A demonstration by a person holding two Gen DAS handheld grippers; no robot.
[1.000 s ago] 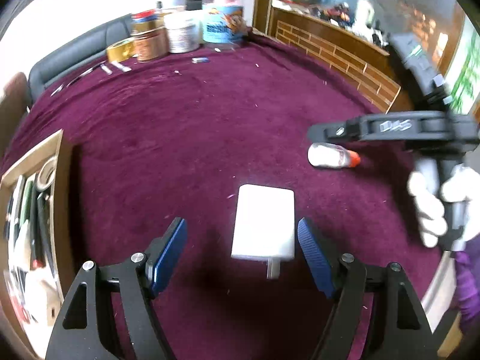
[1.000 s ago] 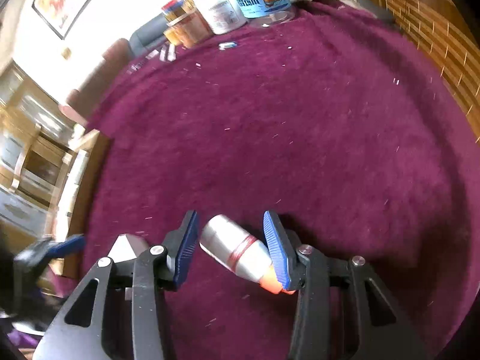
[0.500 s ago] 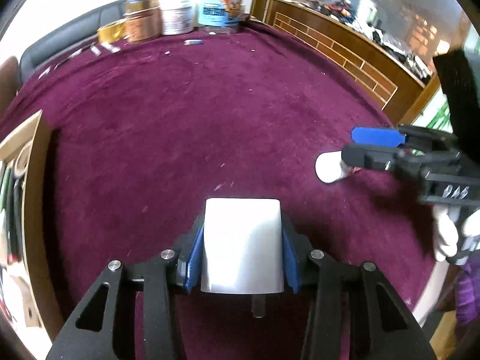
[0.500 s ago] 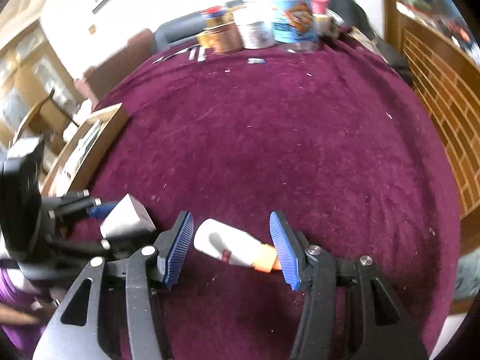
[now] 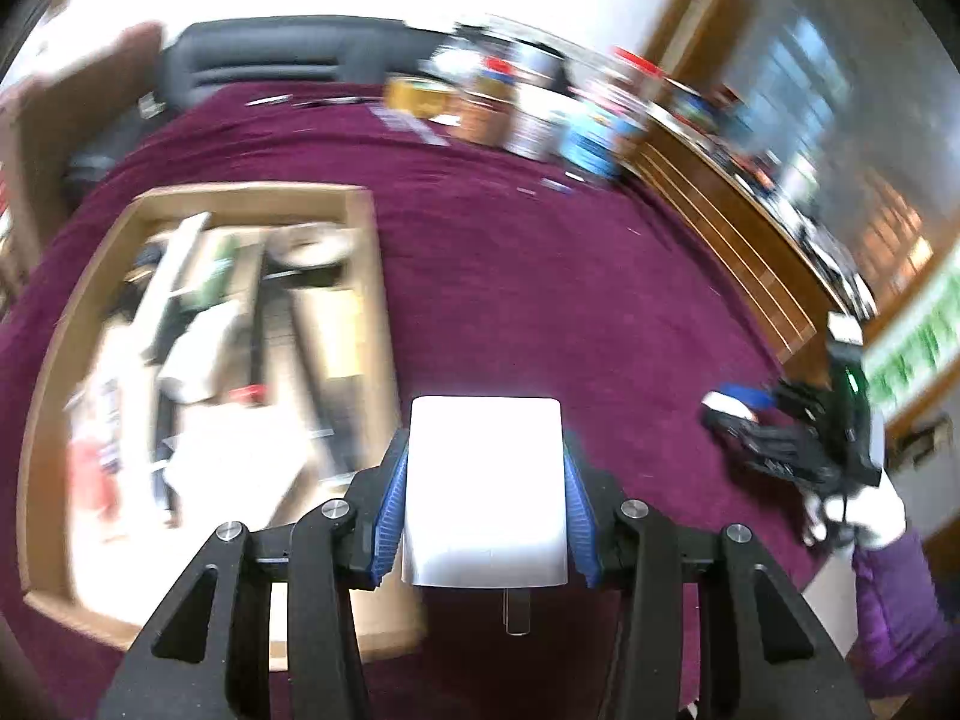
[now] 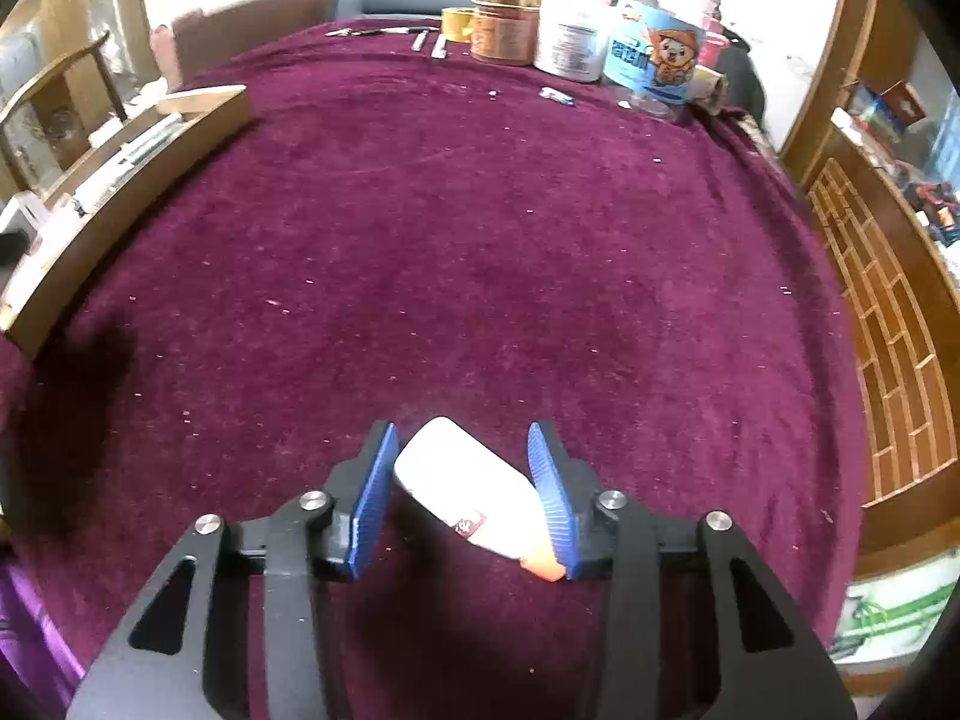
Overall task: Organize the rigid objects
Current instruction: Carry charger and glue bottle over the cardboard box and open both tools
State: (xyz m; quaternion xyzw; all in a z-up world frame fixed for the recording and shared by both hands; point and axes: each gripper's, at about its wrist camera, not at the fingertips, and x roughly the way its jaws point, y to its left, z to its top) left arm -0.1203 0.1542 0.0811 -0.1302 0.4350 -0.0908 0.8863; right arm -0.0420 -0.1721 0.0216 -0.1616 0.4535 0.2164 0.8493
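- White charger block, smooth, rounded corners, metal prong at its lower end, low centre of the left wrist view; clamped between the blue pads of the left gripper.
- White bottle with orange cap, lying slantwise, cap toward lower right, low centre of the right wrist view; right gripper closing around it, right pad at the cap end, left pad beside the blunt end, full contact hard to judge.
- Same right gripper seen at right edge of the left wrist view, gripped by a white-gloved hand with purple sleeve.
- Counter draped in deep maroon plush cloth, flecked with pale lint.
- Open wooden tray at left of the left wrist view, packed with blurred assorted items; same tray at upper left of the right wrist view.
- Jars and tins clustered at the far edge, top of frame; blue cartoon-labelled tub among them.
- Dark sofa back beyond; wooden lattice panelling along the right.
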